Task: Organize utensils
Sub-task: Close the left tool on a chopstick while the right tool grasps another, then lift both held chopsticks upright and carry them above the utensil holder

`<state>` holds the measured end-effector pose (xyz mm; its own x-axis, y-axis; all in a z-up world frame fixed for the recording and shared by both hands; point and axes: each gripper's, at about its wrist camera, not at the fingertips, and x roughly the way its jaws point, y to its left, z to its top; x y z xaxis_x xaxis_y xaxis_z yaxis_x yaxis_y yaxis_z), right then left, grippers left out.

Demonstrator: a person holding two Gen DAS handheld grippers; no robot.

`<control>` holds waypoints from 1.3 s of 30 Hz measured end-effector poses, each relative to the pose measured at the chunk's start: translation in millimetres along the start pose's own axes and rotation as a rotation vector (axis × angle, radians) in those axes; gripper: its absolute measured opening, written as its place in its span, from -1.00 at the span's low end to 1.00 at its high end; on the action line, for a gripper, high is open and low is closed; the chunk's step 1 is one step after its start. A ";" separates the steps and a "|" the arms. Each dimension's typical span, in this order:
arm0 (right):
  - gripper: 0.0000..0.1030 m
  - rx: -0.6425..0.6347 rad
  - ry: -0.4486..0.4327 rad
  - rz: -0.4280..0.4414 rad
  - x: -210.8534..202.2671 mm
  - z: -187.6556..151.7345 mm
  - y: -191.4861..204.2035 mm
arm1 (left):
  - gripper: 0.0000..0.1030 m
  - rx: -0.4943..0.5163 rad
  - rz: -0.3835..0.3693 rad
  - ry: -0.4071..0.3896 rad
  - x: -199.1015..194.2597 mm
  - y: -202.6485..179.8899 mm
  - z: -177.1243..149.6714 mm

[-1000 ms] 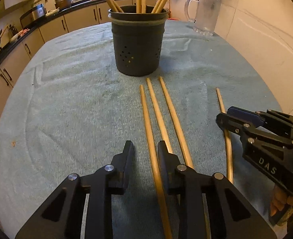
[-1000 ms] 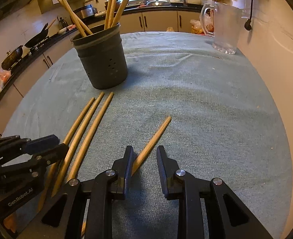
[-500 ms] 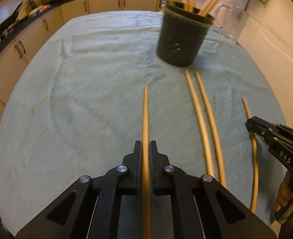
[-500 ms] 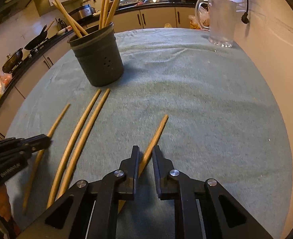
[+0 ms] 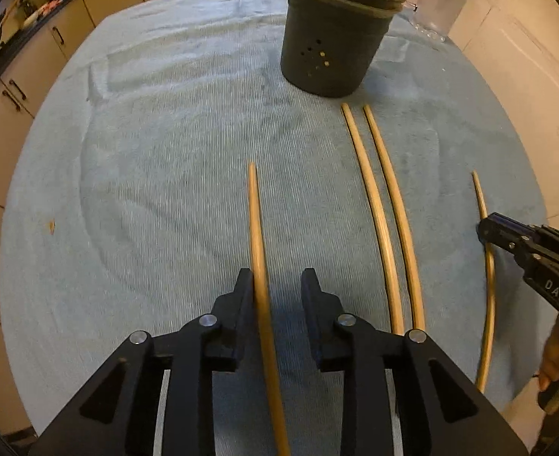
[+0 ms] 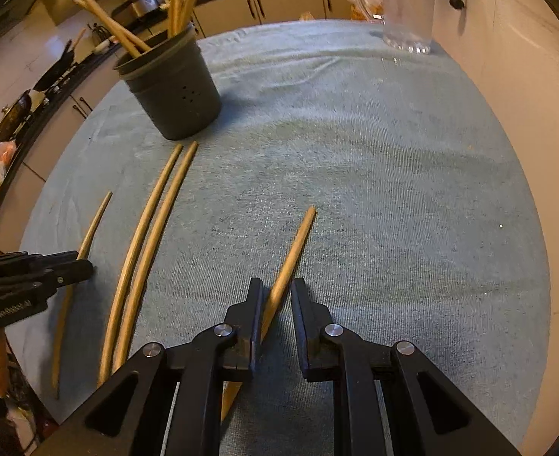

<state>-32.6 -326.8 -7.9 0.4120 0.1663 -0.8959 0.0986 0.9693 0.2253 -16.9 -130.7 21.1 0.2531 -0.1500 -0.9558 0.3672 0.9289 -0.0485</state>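
Note:
A dark utensil holder with several wooden sticks in it stands at the far side of the blue-grey cloth; it also shows in the right wrist view. My left gripper is open, with one wooden stick lying between its fingers against the left one. Two more sticks lie side by side to its right. My right gripper is open around another stick that lies on the cloth. The left gripper shows at the left edge of the right wrist view.
A clear glass jug stands at the far right corner by the white wall. Kitchen counters and cabinets run behind and left of the table. The table edge curves close on the left.
My left gripper, shut on a stick half a second ago, has opened, and the stick now rests on the cloth. My right gripper has also opened wider around its stick.

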 end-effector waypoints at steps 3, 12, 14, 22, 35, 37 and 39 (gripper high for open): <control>-0.70 0.013 0.036 -0.022 4.3 11.8 0.6 | -0.52 -0.007 -0.005 -0.011 2.4 0.9 8.4; -0.58 -0.025 0.038 -0.192 19.6 36.9 24.7 | -0.36 -0.021 -0.034 -0.090 8.0 3.5 21.4; -0.63 -0.050 0.019 -0.205 20.1 35.5 28.6 | -0.40 -0.019 -0.027 -0.120 4.9 6.6 14.2; -0.88 0.015 -0.068 -0.069 -7.0 31.7 22.2 | -0.90 -0.105 -0.062 -0.200 -17.8 33.0 3.8; -0.88 0.018 -0.518 -0.005 -140.7 11.6 34.1 | -0.89 -0.102 -0.054 -0.579 -150.8 30.4 -37.6; -0.88 0.011 -0.554 -0.010 -150.8 3.6 31.6 | -0.89 -0.094 -0.041 -0.606 -159.2 25.9 -43.7; -0.88 0.003 -0.592 -0.013 -158.5 -7.5 30.6 | -0.89 -0.081 -0.028 -0.627 -166.9 23.3 -56.1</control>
<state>-101.8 -322.1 138.1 0.8459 0.0238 -0.5327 0.1096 0.9699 0.2174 -100.8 -65.0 163.2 0.7295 -0.3218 -0.6036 0.3189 0.9407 -0.1161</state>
